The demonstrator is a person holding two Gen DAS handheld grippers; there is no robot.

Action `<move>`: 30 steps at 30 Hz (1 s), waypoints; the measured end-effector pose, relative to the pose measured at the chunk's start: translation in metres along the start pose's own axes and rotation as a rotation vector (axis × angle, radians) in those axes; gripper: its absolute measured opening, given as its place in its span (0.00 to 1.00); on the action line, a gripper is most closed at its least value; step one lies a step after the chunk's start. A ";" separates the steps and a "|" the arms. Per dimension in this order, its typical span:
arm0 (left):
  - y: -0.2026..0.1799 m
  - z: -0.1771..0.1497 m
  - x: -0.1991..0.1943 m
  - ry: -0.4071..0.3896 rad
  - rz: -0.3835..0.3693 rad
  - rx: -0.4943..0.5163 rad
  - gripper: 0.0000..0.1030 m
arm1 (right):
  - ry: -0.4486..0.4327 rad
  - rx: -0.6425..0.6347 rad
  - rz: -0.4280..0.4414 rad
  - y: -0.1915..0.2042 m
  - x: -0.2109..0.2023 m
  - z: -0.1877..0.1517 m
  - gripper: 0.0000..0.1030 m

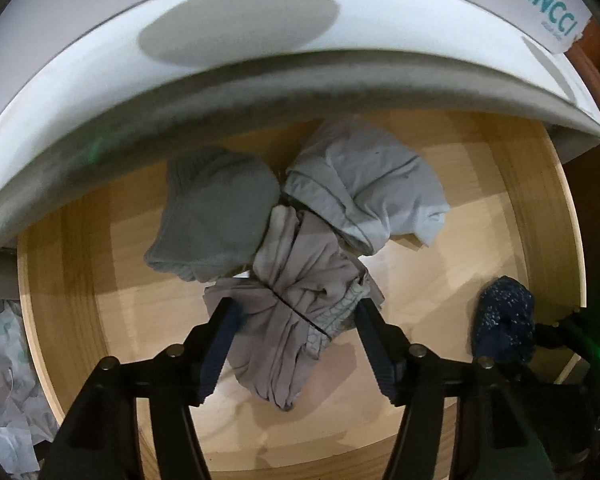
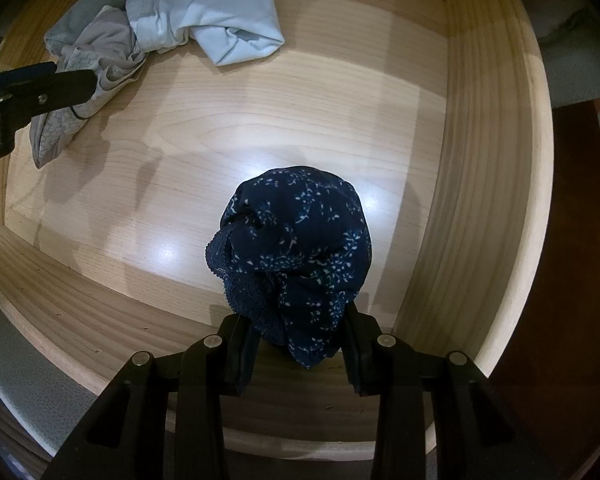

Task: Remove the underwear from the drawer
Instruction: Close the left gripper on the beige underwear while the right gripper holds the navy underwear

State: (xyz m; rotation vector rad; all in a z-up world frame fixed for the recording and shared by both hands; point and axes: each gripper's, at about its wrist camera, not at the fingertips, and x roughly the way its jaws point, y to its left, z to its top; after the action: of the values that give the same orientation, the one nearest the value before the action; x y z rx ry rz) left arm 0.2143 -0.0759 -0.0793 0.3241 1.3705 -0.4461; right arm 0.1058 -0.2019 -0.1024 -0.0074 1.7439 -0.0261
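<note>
A light wooden drawer (image 2: pixel 260 112) lies open below both grippers. In the left wrist view, three crumpled pieces of underwear sit together at its back: a grey-green one (image 1: pixel 216 212), a pale blue one (image 1: pixel 364 184) and a taupe one (image 1: pixel 300 292). My left gripper (image 1: pixel 294 312) points down with its jaws apart, one on each side of the taupe piece, not clamping it. My right gripper (image 2: pixel 296 320) is shut on a navy floral underwear (image 2: pixel 300 240), which bunches above the drawer floor near the right wall. The navy piece (image 1: pixel 504 320) also shows at the left view's right edge.
A white padded edge (image 1: pixel 260 80) with a teal label overhangs the back of the drawer. Drawer walls (image 2: pixel 488 160) rise on the right and at the front. The left gripper's finger (image 2: pixel 60 84) reaches in from the left of the right wrist view. Patterned cloth (image 1: pixel 0 340) lies outside the drawer.
</note>
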 end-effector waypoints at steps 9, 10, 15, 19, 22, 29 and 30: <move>0.007 0.003 0.004 0.032 -0.013 -0.039 0.62 | 0.000 -0.001 0.000 0.000 -0.001 0.000 0.32; 0.008 0.003 0.005 0.037 -0.010 -0.038 0.62 | 0.000 -0.002 0.000 0.000 -0.001 0.000 0.32; 0.007 0.003 0.004 0.054 0.014 -0.050 0.54 | -0.001 -0.001 -0.001 0.000 -0.002 0.000 0.32; 0.002 0.002 0.001 0.057 0.028 -0.064 0.47 | -0.001 0.001 -0.002 0.001 -0.002 0.001 0.32; 0.003 -0.003 -0.004 0.050 0.034 -0.080 0.41 | -0.001 0.001 -0.003 0.001 -0.002 0.001 0.32; 0.012 -0.016 -0.016 0.046 0.017 -0.112 0.28 | -0.002 0.000 -0.003 0.001 -0.003 0.001 0.32; 0.014 -0.018 -0.018 0.043 0.015 -0.113 0.27 | -0.003 0.000 -0.004 0.002 -0.003 0.003 0.32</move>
State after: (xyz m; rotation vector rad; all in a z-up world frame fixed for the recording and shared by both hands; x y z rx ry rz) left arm 0.2029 -0.0532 -0.0653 0.2522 1.4285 -0.3489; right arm 0.1093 -0.2000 -0.1005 -0.0106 1.7411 -0.0288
